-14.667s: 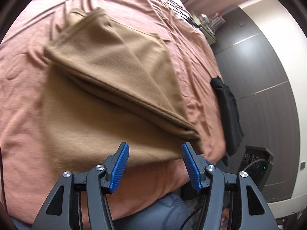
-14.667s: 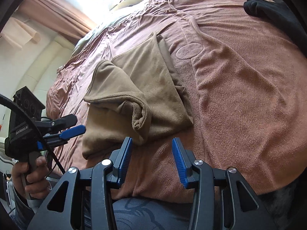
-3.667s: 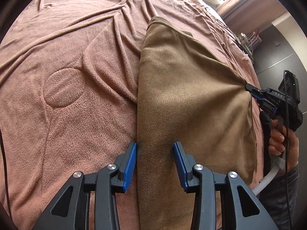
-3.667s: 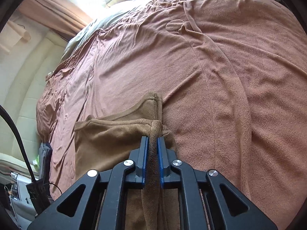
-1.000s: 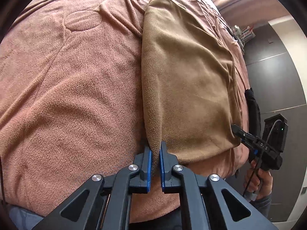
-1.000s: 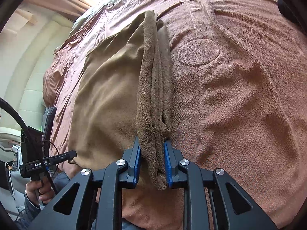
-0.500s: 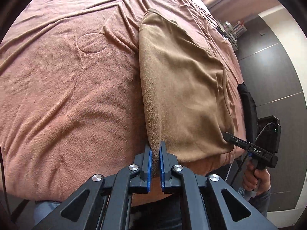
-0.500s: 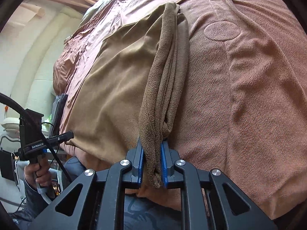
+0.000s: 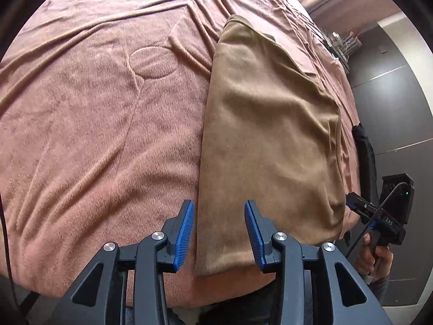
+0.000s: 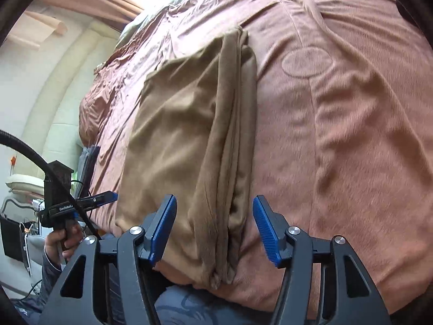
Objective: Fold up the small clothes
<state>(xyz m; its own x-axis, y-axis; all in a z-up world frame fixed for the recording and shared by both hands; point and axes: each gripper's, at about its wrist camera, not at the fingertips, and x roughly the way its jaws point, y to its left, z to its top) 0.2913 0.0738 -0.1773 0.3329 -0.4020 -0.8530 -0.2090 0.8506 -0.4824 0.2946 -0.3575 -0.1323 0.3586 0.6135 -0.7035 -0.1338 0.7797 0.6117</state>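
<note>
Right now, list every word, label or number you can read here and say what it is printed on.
"DAS": white letters on the right gripper body, seen from the left wrist.
"GenRobot": white letters on the left gripper body, seen from the right wrist; what follows is hidden by the cable.
Nothing else readable.

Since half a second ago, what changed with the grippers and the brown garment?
Both grippers let go. The left gripper and the right gripper have just been opening; each had a near corner of the brown garment pinched, and now the cloth lies loose between the open fingers. Unchanged: the garment lies folded lengthwise on the pink blanket.
</note>
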